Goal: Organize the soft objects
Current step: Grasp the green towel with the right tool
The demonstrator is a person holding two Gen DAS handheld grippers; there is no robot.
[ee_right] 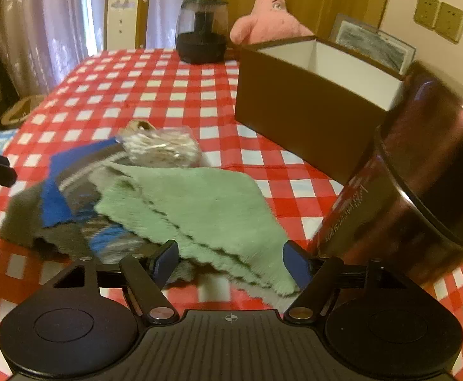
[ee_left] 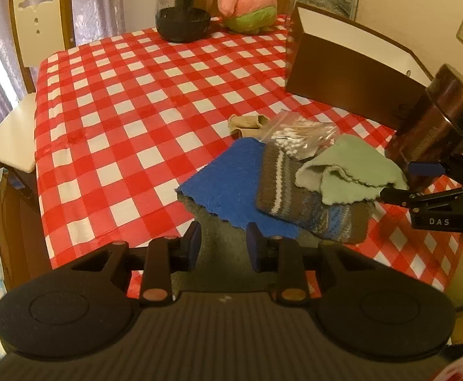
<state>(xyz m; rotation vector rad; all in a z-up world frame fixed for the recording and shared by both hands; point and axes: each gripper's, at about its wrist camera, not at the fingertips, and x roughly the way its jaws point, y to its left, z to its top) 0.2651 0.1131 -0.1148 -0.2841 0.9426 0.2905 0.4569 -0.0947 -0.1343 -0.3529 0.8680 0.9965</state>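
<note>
A pile of soft things lies on the red-checked tablecloth (ee_left: 130, 120). A blue cloth (ee_left: 228, 184) is lowest, with a brown striped knit piece (ee_left: 298, 197) on it and a pale green cloth (ee_left: 352, 171) on top. A grey cloth (ee_right: 18, 219) sticks out beneath them. My left gripper (ee_left: 223, 243) is open at the blue cloth's near edge, with grey cloth showing in the gap. My right gripper (ee_right: 231, 262) is open wide, its pads on either side of the green cloth's (ee_right: 199, 203) near corner without pressing it.
A bag of cotton swabs (ee_left: 298, 136) and a beige fabric piece (ee_left: 244, 122) lie behind the pile. An open brown box (ee_right: 301, 108) stands to the right, with a dark metal canister (ee_right: 422, 174) beside my right gripper. A pink plush (ee_left: 244, 0), a dark jar (ee_left: 184, 9) and a chair (ee_left: 37, 31) are farther off.
</note>
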